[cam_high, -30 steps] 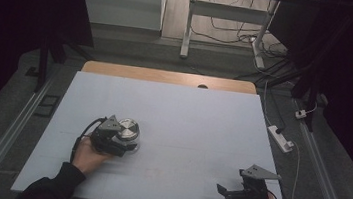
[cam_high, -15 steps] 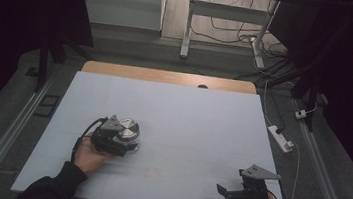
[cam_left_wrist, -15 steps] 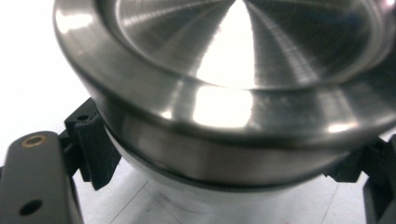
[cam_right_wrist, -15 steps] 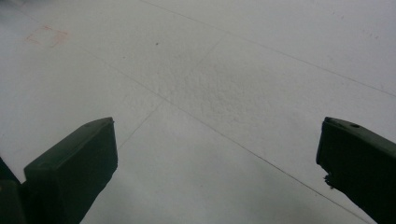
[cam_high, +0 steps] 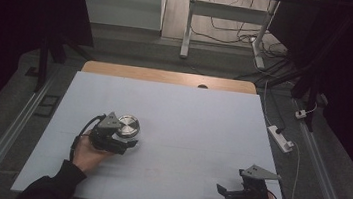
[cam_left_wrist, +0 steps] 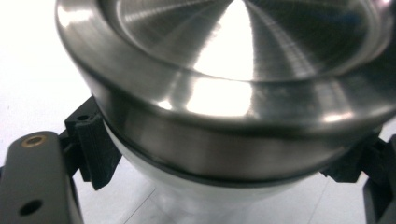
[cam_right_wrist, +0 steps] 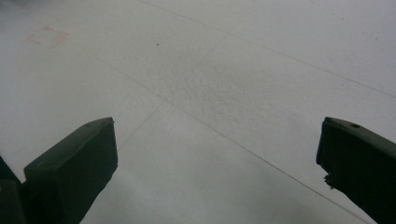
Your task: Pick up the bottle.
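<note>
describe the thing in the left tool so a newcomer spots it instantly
On the pale blue table, look left of centre, just ahead of the person's left hand. The left tool is shut on a round metal container with a shiny brushed-steel lid, the only reflective object there.

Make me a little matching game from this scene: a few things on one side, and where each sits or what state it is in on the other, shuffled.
Things:
1. left gripper
2. right gripper
3. metal container
4. power strip

Places or states:
A. on the floor, right of the table
B. jaws wide apart, nothing between them
C. shiny and round, on the left half of the table
D. closed on the sides of the round shiny thing

Pairs: 1-D, 2-B, 3-C, 4-A
</note>
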`<move>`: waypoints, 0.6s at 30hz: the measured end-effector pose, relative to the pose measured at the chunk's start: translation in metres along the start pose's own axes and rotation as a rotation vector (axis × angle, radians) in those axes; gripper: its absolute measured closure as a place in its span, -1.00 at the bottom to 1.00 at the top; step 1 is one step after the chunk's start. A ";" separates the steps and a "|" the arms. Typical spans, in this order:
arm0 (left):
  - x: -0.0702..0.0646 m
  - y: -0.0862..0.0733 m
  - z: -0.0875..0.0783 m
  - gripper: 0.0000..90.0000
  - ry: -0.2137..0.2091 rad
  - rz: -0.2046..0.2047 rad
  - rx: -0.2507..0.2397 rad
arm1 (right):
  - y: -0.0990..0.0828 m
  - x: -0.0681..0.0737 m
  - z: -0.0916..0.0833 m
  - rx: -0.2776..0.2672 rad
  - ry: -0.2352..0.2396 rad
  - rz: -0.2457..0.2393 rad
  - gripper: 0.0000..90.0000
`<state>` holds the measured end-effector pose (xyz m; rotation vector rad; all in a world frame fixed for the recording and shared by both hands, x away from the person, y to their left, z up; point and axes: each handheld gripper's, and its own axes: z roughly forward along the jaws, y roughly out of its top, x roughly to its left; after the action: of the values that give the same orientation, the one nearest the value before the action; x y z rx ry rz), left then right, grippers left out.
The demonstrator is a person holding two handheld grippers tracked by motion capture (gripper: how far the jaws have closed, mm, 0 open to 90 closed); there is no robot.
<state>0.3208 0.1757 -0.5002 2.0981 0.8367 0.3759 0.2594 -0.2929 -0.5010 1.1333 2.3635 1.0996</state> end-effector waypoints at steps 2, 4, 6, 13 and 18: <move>-0.002 0.003 0.000 -0.65 -0.004 0.010 -0.001 | 0.000 0.000 0.000 0.001 -0.001 0.001 -1.00; -0.003 0.006 0.000 -0.65 -0.014 0.013 -0.004 | 0.000 0.000 0.000 0.000 0.000 0.001 -1.00; -0.006 0.009 0.000 -0.65 -0.021 0.020 -0.004 | 0.000 0.000 0.000 -0.003 0.000 0.001 -1.00; -0.014 0.021 0.004 -0.65 -0.033 0.067 0.016 | 0.000 -0.001 0.000 -0.006 0.000 0.002 -1.00; -0.017 0.029 0.004 -0.65 -0.051 0.086 0.018 | 0.000 0.000 -0.001 -0.008 0.001 0.002 -1.00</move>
<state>0.3229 0.1485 -0.4795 2.1563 0.7235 0.3598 0.2591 -0.2938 -0.5007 1.1325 2.3569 1.1097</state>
